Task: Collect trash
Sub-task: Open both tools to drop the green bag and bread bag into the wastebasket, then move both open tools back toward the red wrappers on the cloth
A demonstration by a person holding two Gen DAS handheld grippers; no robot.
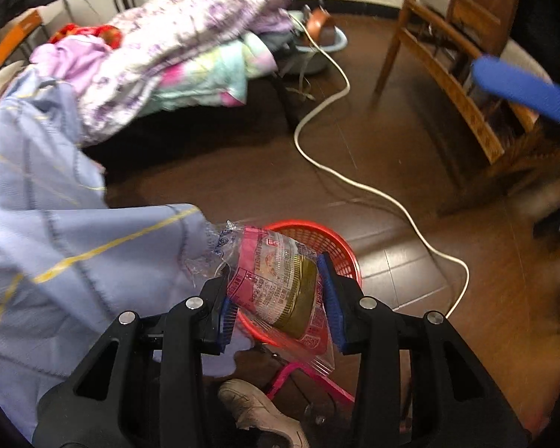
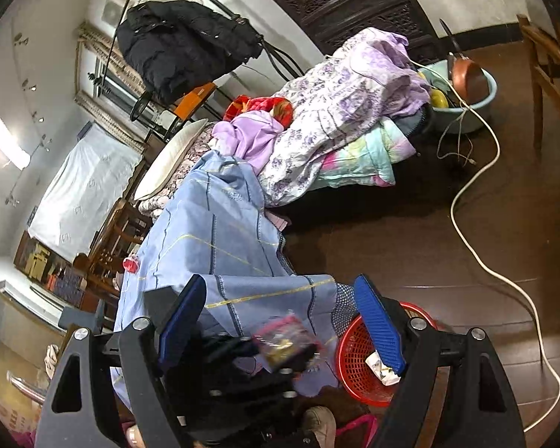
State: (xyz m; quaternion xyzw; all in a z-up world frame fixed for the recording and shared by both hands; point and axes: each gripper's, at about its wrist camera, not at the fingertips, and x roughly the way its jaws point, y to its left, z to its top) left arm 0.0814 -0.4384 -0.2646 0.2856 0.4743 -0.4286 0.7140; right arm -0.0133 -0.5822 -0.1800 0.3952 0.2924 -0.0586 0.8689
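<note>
My left gripper [image 1: 278, 300] is shut on a pink and clear plastic food wrapper [image 1: 280, 287] and holds it above a red mesh basket [image 1: 339, 250] on the floor. In the right wrist view the same wrapper [image 2: 285, 339] shows blurred in the left gripper, just left of the red basket [image 2: 354, 366], which has a crumpled white scrap [image 2: 379, 367] inside. My right gripper [image 2: 283, 321] is open and empty, above and behind the left gripper. One of its blue pads [image 1: 522, 87] shows at the right edge of the left wrist view.
A bed with a light blue sheet [image 1: 56, 231] and piled quilts [image 2: 339, 100] is on the left. A white cable [image 1: 354, 183] snakes over the dark floor. A wooden chair [image 1: 448, 63] stands at the right. A blue basin [image 2: 470, 104] is far back. A shoe [image 1: 257, 410] is below.
</note>
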